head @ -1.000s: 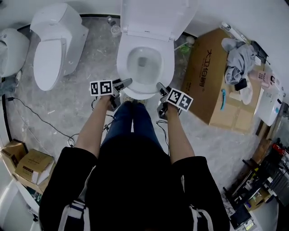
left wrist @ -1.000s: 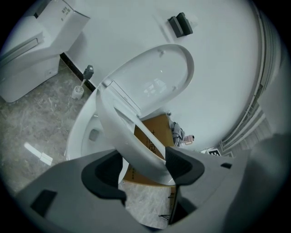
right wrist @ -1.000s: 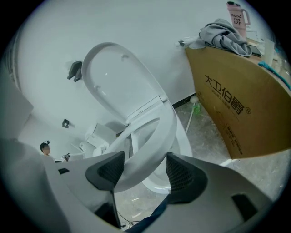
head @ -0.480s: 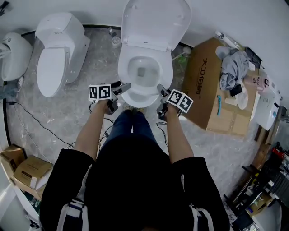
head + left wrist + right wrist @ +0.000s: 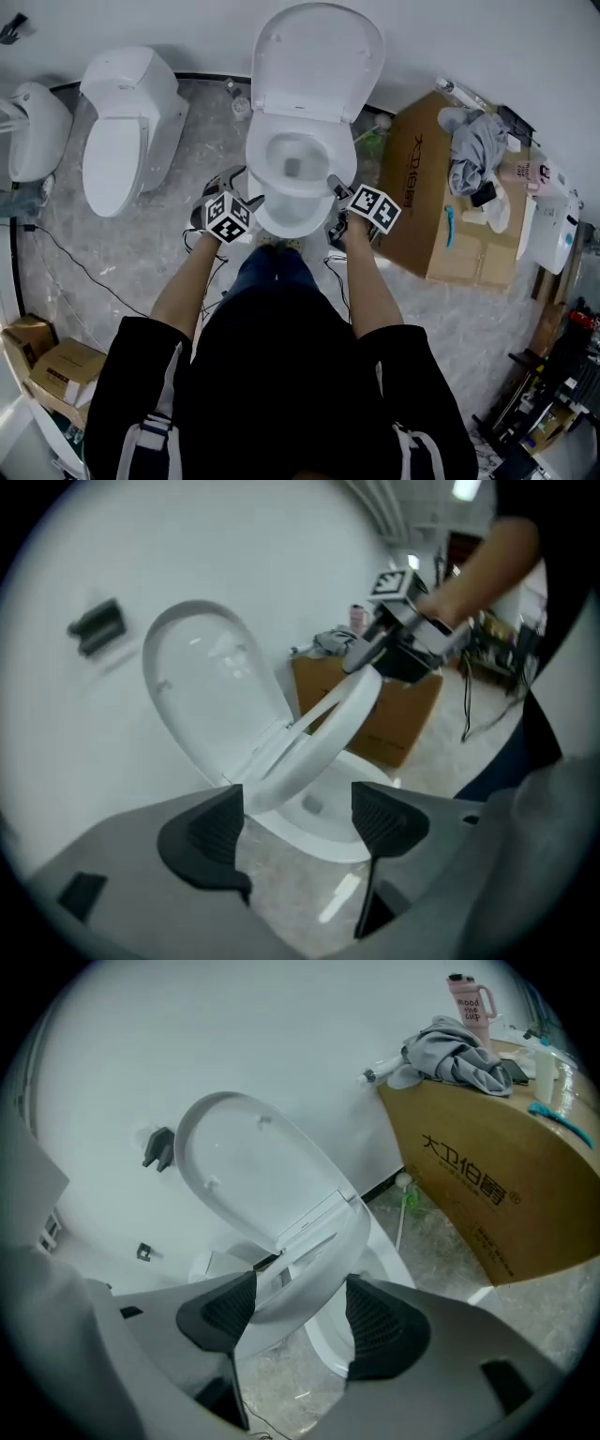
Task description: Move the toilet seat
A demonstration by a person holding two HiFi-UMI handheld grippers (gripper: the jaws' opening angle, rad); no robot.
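The white toilet (image 5: 281, 220) stands in the middle with its lid (image 5: 317, 61) upright against the wall. My right gripper (image 5: 334, 184) is shut on the front right rim of the toilet seat (image 5: 265, 187). In the left gripper view, the toilet seat (image 5: 328, 728) slants up off the bowl, with the right gripper (image 5: 370, 653) at its raised end. The right gripper view shows the toilet seat (image 5: 309, 1269) rim pinched between the pads of the right gripper (image 5: 298, 1312). My left gripper (image 5: 239, 192) is at the bowl's front left. The jaws of the left gripper (image 5: 298, 817) are opening, with nothing between them.
A second toilet (image 5: 117, 131) and a third white fixture (image 5: 33, 131) stand to the left. A big cardboard box (image 5: 427, 197) with grey clothes (image 5: 473, 141) on it stands close on the right. Cables (image 5: 75, 248) trail over the floor; small boxes (image 5: 47, 356) lie at bottom left.
My left gripper has come off the seat's front left rim, twisted and drawn slightly back to the left. The right gripper stays on the rim.
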